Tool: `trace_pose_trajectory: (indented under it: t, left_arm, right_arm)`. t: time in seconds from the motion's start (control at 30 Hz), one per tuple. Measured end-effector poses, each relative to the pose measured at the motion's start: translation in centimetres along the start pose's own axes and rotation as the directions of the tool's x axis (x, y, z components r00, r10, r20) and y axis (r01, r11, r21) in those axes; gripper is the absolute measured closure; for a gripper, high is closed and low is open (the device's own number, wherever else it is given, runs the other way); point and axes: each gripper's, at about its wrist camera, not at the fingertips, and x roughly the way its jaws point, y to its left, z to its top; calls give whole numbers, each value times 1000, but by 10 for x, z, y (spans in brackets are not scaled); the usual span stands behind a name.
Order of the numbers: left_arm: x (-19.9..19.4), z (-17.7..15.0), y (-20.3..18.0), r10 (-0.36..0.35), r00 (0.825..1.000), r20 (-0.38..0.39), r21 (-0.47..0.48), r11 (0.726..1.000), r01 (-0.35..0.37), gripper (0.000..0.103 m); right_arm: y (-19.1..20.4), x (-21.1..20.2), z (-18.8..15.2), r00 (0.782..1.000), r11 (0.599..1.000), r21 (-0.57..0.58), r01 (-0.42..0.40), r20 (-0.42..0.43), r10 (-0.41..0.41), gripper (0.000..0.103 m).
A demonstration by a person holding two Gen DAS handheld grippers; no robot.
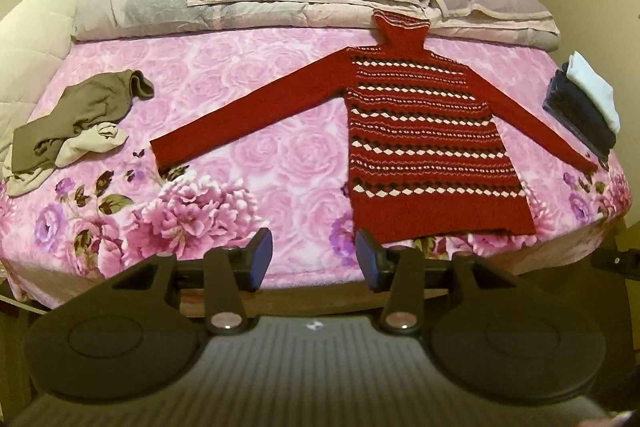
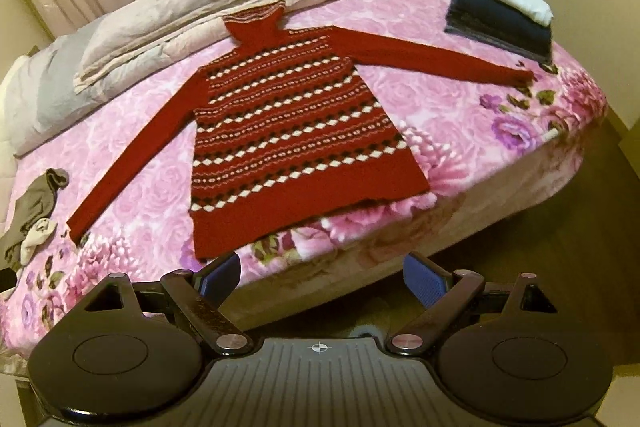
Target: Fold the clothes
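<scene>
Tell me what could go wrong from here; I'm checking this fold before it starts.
The red sweater's hem lies near the bed edge, so a tug could drag it off. Its right sleeve cuff nearly reaches the folded stack, which a sweep might disturb. Both the left gripper and right gripper are open and empty.

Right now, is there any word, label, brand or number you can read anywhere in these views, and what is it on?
None: no readable text in either view.
The red sweater shows only knitted diamond bands, no visible tag.
The folded stack shows no label.
Each gripper body bears only a small crosshair mark, no letters.
</scene>
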Motion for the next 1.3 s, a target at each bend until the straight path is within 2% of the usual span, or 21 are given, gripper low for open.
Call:
trace_pose_trajectory:
  t: [0.37, 0.67, 1.03, 1.3]
  left_arm:
    - [4, -6, -1, -24, 1000, -20, 35, 999, 24, 61]
    - [12, 1, 3, -34, 999, -18, 41, 999, 35, 60]
    - [33, 21, 6, -48, 999, -25, 30, 998, 49, 59]
    - [62, 42, -10, -62, 997, -48, 17, 998, 63, 59]
  right_arm:
    - [2, -2, -12, 1000, 1000, 11, 25, -16, -24, 12]
    - [12, 3, -7, 999, 999, 4, 32, -12, -32, 12]
    - [21, 22, 15, 999, 999, -23, 34, -21, -34, 12]
    - [8, 48, 42, 998, 999, -27, 34, -45, -35, 12]
